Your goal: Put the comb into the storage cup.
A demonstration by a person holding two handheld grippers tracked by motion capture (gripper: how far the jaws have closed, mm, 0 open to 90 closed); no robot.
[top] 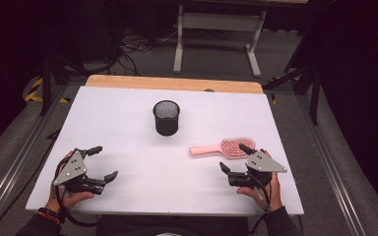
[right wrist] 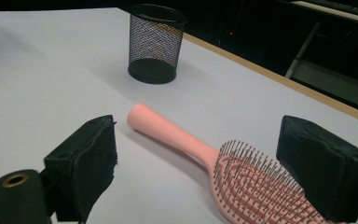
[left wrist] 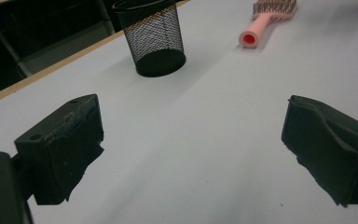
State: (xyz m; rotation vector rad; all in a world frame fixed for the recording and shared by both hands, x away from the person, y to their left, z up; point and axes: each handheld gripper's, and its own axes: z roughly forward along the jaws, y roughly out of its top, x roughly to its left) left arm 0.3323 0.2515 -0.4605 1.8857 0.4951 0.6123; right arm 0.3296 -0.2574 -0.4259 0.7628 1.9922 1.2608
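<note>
A pink hairbrush [top: 220, 148] lies bristles up on the white table top [top: 128, 113], handle pointing left. My right gripper [top: 235, 158] stands open just in front of its head, one jaw beside the bristles. In the right gripper view the brush [right wrist: 233, 172] runs between the wide-apart jaws of the right gripper [right wrist: 200, 142], and neither pad touches it. A black mesh cup [top: 166, 118] stands upright at the table's middle. My left gripper [top: 103, 163] rests open near the front left. In its own view, the left gripper [left wrist: 193, 140] has bare table between the jaws, with the cup [left wrist: 156, 39] and brush [left wrist: 265, 23] far ahead.
The white top rests on a wooden table whose far edge [top: 174, 82] shows behind it. Beyond stand a grey table frame [top: 216, 29] and floor cables. Metal rails run along both sides of the table.
</note>
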